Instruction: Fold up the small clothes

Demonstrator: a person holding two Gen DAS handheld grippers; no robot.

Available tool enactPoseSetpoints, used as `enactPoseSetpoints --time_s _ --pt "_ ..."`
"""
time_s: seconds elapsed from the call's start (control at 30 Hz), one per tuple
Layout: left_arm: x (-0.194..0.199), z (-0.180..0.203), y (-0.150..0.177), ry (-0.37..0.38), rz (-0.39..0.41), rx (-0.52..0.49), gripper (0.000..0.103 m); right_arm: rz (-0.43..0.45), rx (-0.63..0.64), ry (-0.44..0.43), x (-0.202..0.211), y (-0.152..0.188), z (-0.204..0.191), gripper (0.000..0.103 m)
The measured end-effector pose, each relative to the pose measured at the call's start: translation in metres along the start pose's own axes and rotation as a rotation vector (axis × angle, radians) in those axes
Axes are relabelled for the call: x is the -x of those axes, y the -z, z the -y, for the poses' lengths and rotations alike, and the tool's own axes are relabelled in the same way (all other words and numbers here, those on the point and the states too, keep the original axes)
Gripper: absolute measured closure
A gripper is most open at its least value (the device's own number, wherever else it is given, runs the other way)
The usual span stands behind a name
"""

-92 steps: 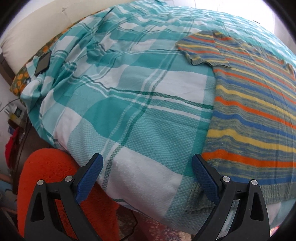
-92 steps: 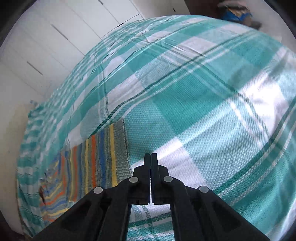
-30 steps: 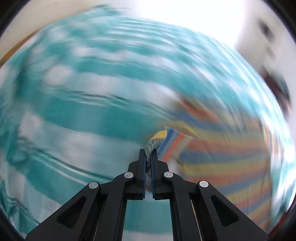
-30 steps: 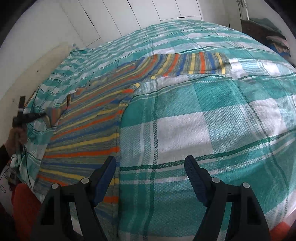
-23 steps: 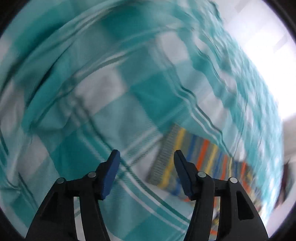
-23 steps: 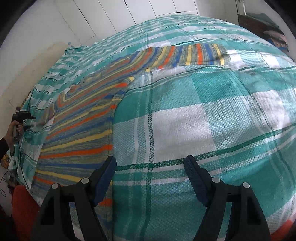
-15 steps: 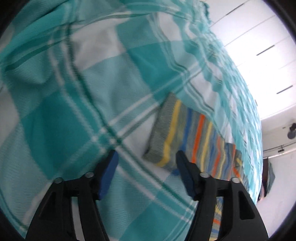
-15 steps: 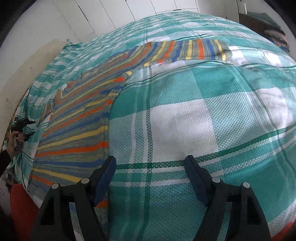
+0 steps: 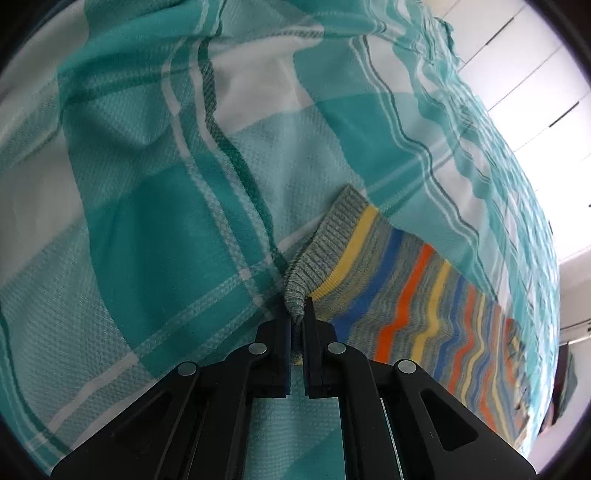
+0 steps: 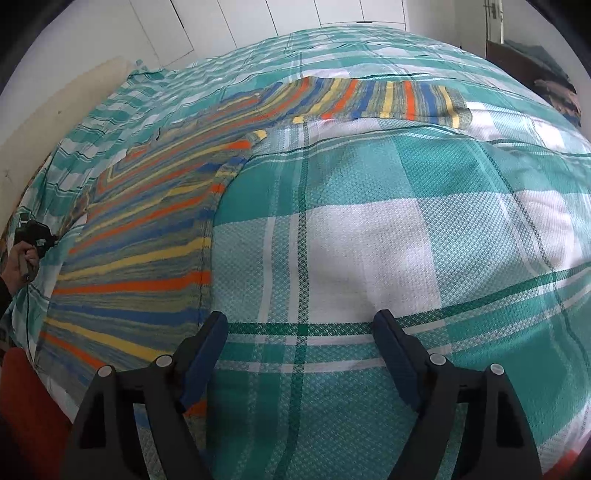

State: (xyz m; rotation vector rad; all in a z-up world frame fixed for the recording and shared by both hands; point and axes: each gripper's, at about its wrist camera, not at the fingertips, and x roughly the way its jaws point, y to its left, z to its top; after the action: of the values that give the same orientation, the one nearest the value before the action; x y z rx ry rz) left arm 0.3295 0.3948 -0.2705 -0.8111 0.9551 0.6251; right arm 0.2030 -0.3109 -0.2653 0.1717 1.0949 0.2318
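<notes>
Left tongs are pinched on the ribbed cuff of the striped knit sweater; its sleeve runs away rightward across the teal plaid bed. Right tongs hang open, sweater body off to their left.

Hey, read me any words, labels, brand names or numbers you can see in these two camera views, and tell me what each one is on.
None: no readable text in either view.
Striped sweater: stripes only; no tag or label shows.
Plaid bedspread: woven pattern only.
Left gripper and right gripper: plain black with blue pads, no markings.
White cupboard doors: blank.
</notes>
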Motion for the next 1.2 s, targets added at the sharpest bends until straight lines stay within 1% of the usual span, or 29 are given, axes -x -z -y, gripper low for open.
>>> enactPoseSetpoints --time_s 0.1,0.13,0.17,0.23,0.27,0.3,0.37,0.4,0.53,0.57,0.6,0.63,0.67,0.73,0.77,0.8,0.83,0.87,0.9,0.93,0.97,1.03,1.2 --pt "-0.006 0.024 0.002 -0.092 0.019 -0.097 0.099 -0.003 0.018 0.011 -0.001 0.001 -0.002 0.021" --pt "-0.007 0.026 0.003 -0.104 0.016 -0.104 0.097 -0.004 0.021 0.012 -0.002 0.001 -0.002 0.021" --pt "-0.008 0.027 0.003 -0.108 0.011 -0.104 0.093 -0.006 0.025 0.015 -0.002 0.002 -0.002 0.020" --pt "-0.002 0.024 0.003 -0.083 -0.010 -0.091 0.083 -0.009 0.032 0.019 -0.003 0.002 -0.004 0.019" --pt "0.007 0.020 0.005 -0.074 -0.020 -0.080 0.075 -0.011 0.035 0.019 -0.003 0.002 -0.004 0.018" --pt "0.016 0.018 0.008 -0.081 -0.018 -0.080 0.066 -0.012 0.037 0.018 -0.003 0.001 -0.004 0.018" --pt "0.041 0.011 0.023 -0.092 -0.010 -0.119 0.060 -0.013 0.025 0.000 0.000 0.001 -0.001 0.018" --pt "0.054 0.008 0.036 -0.081 -0.016 -0.157 0.060 -0.010 0.005 -0.018 0.003 0.000 0.003 0.018" --pt "0.114 -0.004 0.114 0.034 -0.056 -0.345 0.060 -0.013 -0.059 -0.032 0.020 -0.001 0.014 0.019" --pt "0.128 -0.002 0.137 0.075 -0.061 -0.396 0.060 -0.020 -0.065 -0.050 0.026 0.000 0.013 0.019" --pt "0.142 0.003 0.165 0.135 -0.063 -0.457 0.060 -0.031 -0.055 -0.085 0.037 0.001 0.007 0.020" --pt "0.154 0.010 0.190 0.189 -0.065 -0.516 0.060 -0.035 -0.031 -0.115 0.045 0.002 -0.002 0.027" --pt "0.163 0.022 0.223 0.249 -0.071 -0.593 0.057 -0.039 -0.006 -0.141 0.050 0.003 -0.010 0.030" --pt "0.164 0.041 0.261 0.304 -0.094 -0.701 0.050 -0.061 0.098 -0.217 0.062 0.008 -0.042 0.035" --pt "0.158 0.054 0.290 0.309 -0.110 -0.782 0.044 -0.073 0.160 -0.247 0.064 0.011 -0.059 0.036" --pt "0.155 0.057 0.305 0.294 -0.122 -0.822 0.041 -0.087 0.236 -0.253 0.062 0.017 -0.082 0.036" --pt "0.146 0.061 0.321 0.268 -0.140 -0.859 0.041 -0.097 0.268 -0.245 0.059 0.021 -0.091 0.036" --pt "0.135 0.061 0.337 0.222 -0.165 -0.895 0.041 -0.136 0.307 -0.230 0.046 0.029 -0.104 0.036" --pt "0.129 0.056 0.350 0.169 -0.178 -0.922 0.041 -0.174 0.315 -0.210 0.034 0.036 -0.107 0.036" --pt "0.127 0.051 0.358 0.148 -0.166 -0.932 0.041 -0.224 0.315 -0.173 0.020 0.044 -0.108 0.036" --pt "0.129 0.046 0.363 0.150 -0.146 -0.930 0.041 -0.271 0.307 -0.130 0.006 0.055 -0.106 0.035" --pt "0.131 0.043 0.364 0.140 -0.153 -0.920 0.042 -0.219 0.304 -0.115 0.008 0.064 -0.106 0.035" --pt "0.132 0.041 0.371 0.134 -0.143 -0.927 0.042 -0.207 0.249 -0.091 0.006 0.068 -0.106 0.035"
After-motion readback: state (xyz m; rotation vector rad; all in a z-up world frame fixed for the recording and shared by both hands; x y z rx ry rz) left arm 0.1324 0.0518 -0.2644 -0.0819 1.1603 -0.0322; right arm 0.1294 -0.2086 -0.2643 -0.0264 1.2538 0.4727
